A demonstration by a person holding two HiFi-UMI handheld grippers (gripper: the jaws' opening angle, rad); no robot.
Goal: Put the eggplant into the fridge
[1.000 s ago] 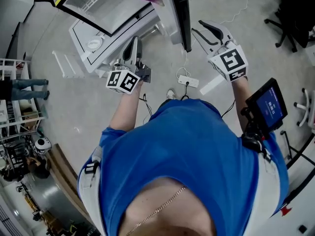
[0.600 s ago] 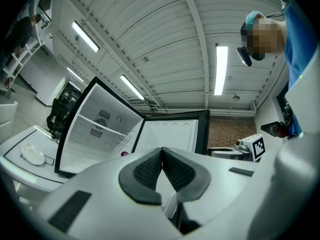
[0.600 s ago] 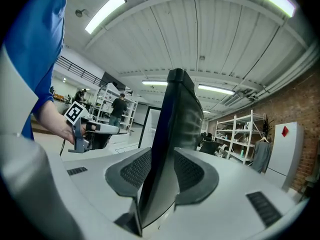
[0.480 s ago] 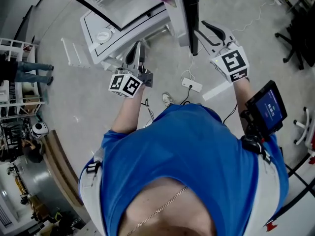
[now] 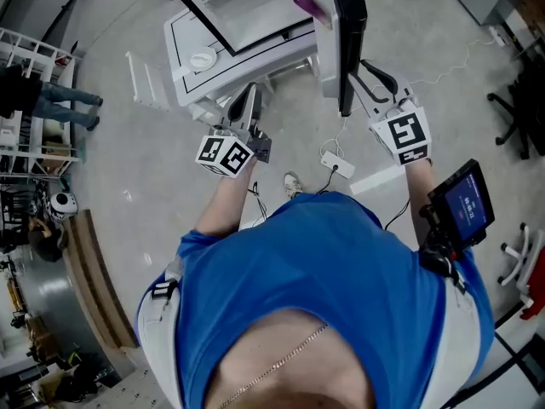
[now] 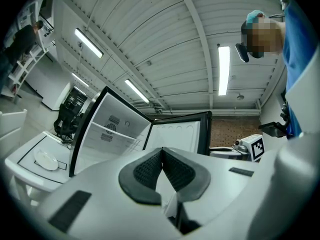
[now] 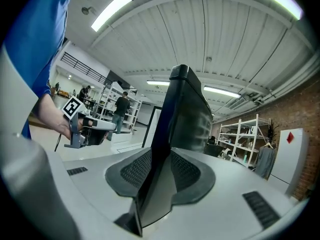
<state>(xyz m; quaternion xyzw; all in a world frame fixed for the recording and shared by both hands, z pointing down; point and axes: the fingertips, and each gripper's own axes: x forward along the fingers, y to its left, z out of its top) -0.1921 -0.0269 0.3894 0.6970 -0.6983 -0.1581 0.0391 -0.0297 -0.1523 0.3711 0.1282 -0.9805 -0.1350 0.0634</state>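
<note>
Now the right gripper [image 7: 161,170] grips the edge of the open fridge door [image 7: 182,114], the left gripper [image 6: 161,166] is closed and empty, and the eggplant [image 5: 308,7] lies inside the fridge [image 5: 247,34] at its door-side edge.

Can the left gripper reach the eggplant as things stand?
Probably yes: the right gripper holds the door open, and nothing shows between the left gripper and the eggplant, though its jaws are shut.

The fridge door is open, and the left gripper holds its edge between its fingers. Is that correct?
Not quite. The fridge door is open, but it is the right gripper that holds its edge between its fingers, as the right gripper view shows. The left gripper is shut with nothing between its fingers.
</note>
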